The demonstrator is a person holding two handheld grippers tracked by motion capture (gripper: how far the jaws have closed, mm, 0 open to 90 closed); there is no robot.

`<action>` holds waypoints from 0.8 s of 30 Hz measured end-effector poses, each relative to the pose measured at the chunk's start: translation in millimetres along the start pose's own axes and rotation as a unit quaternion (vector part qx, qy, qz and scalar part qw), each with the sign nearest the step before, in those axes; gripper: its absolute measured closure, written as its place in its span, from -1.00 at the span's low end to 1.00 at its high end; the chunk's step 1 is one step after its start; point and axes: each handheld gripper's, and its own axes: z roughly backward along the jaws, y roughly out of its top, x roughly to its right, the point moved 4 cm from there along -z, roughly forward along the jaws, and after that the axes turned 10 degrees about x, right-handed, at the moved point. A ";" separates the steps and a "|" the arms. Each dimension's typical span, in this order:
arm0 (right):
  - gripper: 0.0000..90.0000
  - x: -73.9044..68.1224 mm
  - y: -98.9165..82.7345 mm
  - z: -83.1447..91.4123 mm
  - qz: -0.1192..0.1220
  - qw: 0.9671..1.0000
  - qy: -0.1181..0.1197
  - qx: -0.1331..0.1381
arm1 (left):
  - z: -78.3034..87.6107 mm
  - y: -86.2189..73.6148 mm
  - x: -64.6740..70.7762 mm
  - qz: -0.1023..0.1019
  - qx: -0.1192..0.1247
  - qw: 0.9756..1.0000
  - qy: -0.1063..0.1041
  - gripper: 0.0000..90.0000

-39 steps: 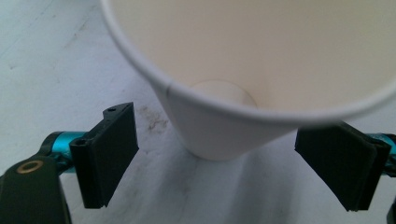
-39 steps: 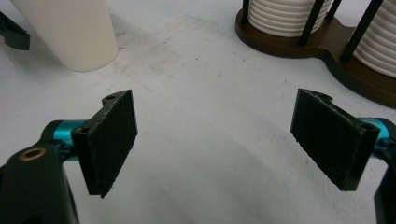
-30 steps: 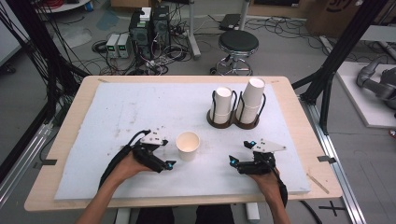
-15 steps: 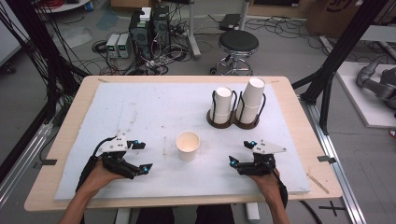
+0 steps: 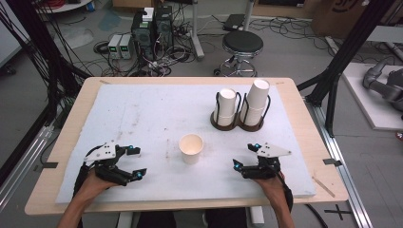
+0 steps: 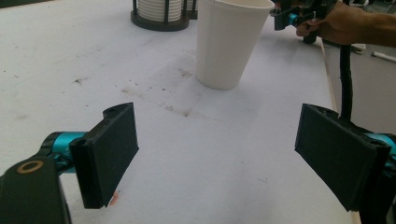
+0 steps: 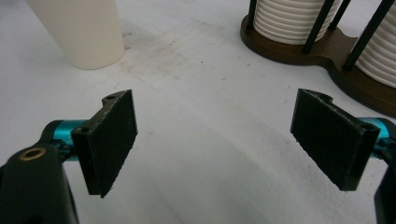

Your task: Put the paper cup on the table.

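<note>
Here we see both claws standing wide apart with nothing between their pads. The left gripper (image 5: 135, 162) rests near the front left of the white mat (image 5: 142, 109), held in the person's left hand (image 5: 95, 183), and in the left gripper view its two black pads (image 6: 109, 154) frame only bare mat; they touch nothing. The single paper cup (image 5: 191, 148) stands upright on the mat, mouth up, between the two grippers and a little farther from the person than either. In the left gripper view the cup (image 6: 229, 42) sits well ahead of the pads, clear of them.

The right gripper (image 5: 242, 156) lies near the front right of the mat in the person's right hand (image 5: 271, 183), its jaws likewise spread and empty. In the right gripper view we find the cup (image 7: 81, 32) off at the upper left and the dark cup holder (image 7: 327, 51) at the upper right, both well beyond the pads (image 7: 112, 140).

The holder (image 5: 237, 121) stands behind the cup toward the far right of the mat, with two stacks of white cups (image 5: 254, 102) upright in its rings. The mat covers most of the wooden table (image 5: 304, 123).
</note>
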 end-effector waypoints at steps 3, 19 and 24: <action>-0.66 0.2 0.1 0.0 0.005 1.000 0.001 0.003 | 3.6 0.5 -0.9 0.007 0.020 1.000 0.001 -0.71; -0.66 -1.0 -0.1 -0.2 0.012 1.000 0.004 0.002 | 6.7 0.2 0.0 -0.001 0.036 0.999 0.014 -0.70; -0.66 -1.7 -0.1 -0.3 0.016 1.000 0.004 0.001 | 7.0 0.2 0.4 -0.003 0.040 0.999 0.013 -0.69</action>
